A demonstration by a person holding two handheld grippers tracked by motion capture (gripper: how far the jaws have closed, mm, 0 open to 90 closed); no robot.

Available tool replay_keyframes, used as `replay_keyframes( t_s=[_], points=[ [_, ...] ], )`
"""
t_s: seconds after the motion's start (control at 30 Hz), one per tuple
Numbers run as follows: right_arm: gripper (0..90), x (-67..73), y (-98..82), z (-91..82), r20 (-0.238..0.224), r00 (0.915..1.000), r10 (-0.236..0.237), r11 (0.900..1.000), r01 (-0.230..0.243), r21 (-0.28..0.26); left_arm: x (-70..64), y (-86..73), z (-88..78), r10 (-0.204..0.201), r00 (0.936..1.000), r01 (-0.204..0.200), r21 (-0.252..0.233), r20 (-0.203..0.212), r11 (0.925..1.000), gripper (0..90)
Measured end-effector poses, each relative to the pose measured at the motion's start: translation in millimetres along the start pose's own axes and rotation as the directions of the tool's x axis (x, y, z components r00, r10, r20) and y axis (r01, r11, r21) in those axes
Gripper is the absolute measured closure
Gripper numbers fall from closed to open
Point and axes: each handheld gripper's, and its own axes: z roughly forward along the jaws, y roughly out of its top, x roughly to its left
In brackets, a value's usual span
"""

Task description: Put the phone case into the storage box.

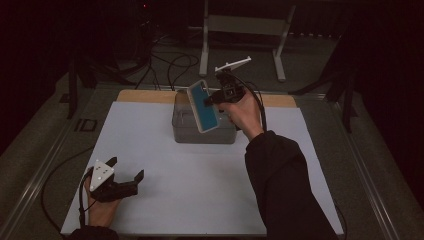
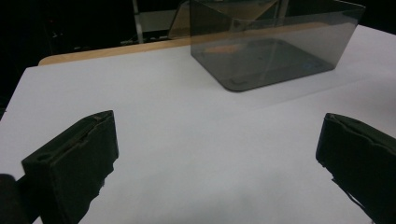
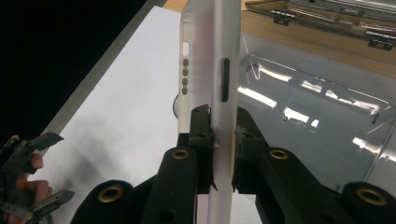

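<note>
A phone with a teal back and white rim hangs tilted in the air over the clear grey plastic box. My right gripper is shut on it, the jaws clamping its thin edge. In the right gripper view the phone stands edge-on between the jaws of the right gripper, above the box's glossy floor. My left gripper rests low at the front left of the white sheet, open with nothing between its jaws. The left gripper view shows its own jaws spread wide over bare white sheet, the box ahead.
A white sheet covers the table, with a wooden strip along its far edge. Behind the table stand a white metal frame and loose black cables. A dark sleeve crosses the front right of the sheet.
</note>
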Motion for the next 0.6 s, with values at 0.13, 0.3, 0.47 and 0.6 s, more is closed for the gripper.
replay_keyframes(
  t_s=[0.13,0.3,0.47,0.6],
  points=[
    [81.9,-2.5,1.8,1.6,0.010,0.9999,0.013,1.000,-0.013,-0.003,-0.2,0.0,0.2,0.000,1.0000,0.000,0.001,0.000,1.0000,0.0],
    [81.9,-3.8,4.1,2.9,0.029,0.9994,0.019,1.000,-0.019,-0.004,-0.2,0.0,0.3,0.001,1.0000,-0.001,0.001,0.000,1.0000,0.0],
    [81.9,-2.5,7.0,5.2,0.046,0.9986,0.025,1.000,-0.025,-0.002,0.1,-0.1,0.0,-0.003,1.0000,0.003,0.000,0.000,1.0000,0.1],
    [81.9,-1.6,8.7,8.1,0.057,0.9980,0.026,1.000,-0.026,0.001,0.3,0.1,-0.4,-0.004,1.0000,0.004,-0.002,-0.003,1.0000,0.0]
  ],
)
